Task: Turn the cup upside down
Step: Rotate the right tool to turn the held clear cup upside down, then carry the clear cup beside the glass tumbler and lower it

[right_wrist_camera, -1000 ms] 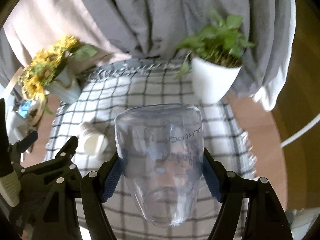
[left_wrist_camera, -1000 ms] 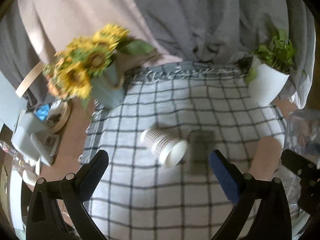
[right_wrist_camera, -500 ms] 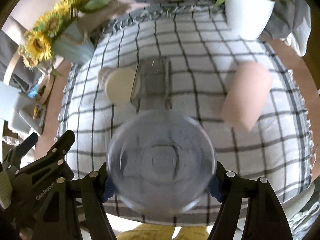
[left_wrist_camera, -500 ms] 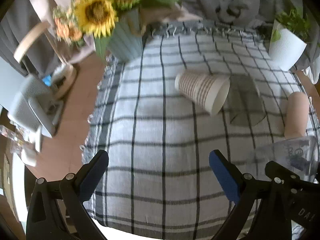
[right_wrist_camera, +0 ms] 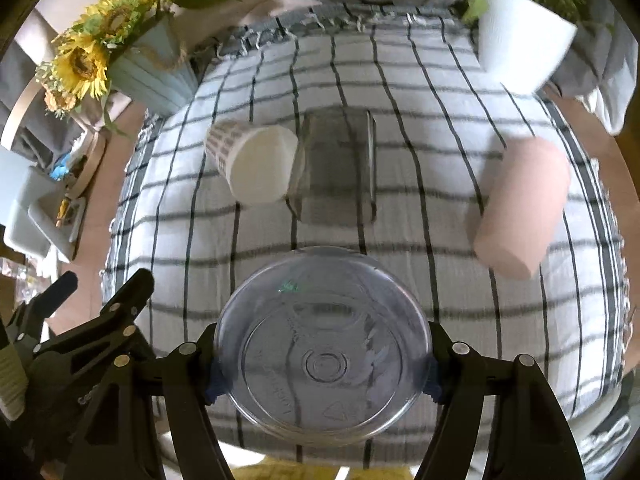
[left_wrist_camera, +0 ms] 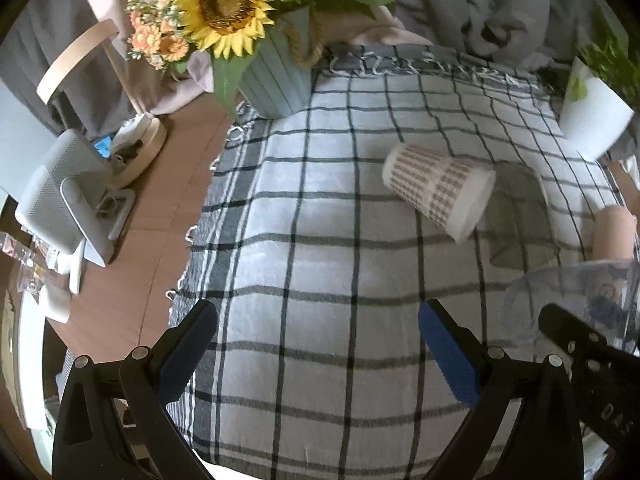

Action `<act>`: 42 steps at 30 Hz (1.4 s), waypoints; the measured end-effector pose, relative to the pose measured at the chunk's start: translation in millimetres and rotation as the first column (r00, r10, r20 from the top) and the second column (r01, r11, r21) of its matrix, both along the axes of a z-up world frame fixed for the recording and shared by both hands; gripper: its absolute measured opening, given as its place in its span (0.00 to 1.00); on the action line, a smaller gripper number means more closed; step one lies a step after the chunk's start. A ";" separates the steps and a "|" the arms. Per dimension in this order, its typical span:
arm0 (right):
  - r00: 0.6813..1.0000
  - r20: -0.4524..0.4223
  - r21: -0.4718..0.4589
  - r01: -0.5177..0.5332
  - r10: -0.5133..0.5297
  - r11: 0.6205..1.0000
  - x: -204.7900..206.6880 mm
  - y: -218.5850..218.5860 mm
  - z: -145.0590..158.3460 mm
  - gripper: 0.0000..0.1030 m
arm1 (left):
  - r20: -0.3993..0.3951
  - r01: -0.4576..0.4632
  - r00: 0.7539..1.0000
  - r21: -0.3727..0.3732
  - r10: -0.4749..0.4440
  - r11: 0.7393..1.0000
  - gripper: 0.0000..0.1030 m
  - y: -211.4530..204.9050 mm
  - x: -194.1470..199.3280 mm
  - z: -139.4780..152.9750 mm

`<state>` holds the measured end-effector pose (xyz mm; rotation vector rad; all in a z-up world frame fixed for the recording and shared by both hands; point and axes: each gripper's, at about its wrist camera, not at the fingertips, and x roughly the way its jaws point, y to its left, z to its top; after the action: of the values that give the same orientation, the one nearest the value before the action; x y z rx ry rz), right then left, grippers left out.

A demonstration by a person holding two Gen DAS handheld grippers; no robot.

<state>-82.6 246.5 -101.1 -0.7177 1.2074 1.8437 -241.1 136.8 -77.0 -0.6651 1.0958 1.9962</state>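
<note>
Clear plastic cup, pinched at its sides by the right claw above the near edge of the checked cloth, could slip or buckle under the squeeze as it is set down, while the left claw hangs open, empty.

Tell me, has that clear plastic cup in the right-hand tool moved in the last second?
Yes. The clear plastic cup, clamped in the right gripper, has tipped from facing the white plant pot to pointing down at the checked cloth.
</note>
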 end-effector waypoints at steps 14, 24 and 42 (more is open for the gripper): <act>0.991 0.122 0.080 -0.056 0.046 0.995 -11.6 -29.2 -19.0 0.70 | -0.052 -0.002 0.999 -0.074 -0.002 0.997 1.00 -14.2 -6.9 -30.2; 0.990 0.093 -0.044 -0.101 0.105 0.994 -19.4 -36.9 -49.6 0.70 | -0.060 -0.014 0.998 -0.089 0.009 0.996 0.99 -20.9 -10.7 -34.3; 0.997 0.050 0.039 -0.053 0.051 0.998 23.7 -58.0 -11.7 0.83 | -0.025 -0.033 0.999 0.053 0.034 0.998 0.99 -47.0 6.1 -7.4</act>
<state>-58.9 188.5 -112.8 -0.7738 1.1274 1.8765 -235.0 89.8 -84.4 -0.6354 1.0495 2.0601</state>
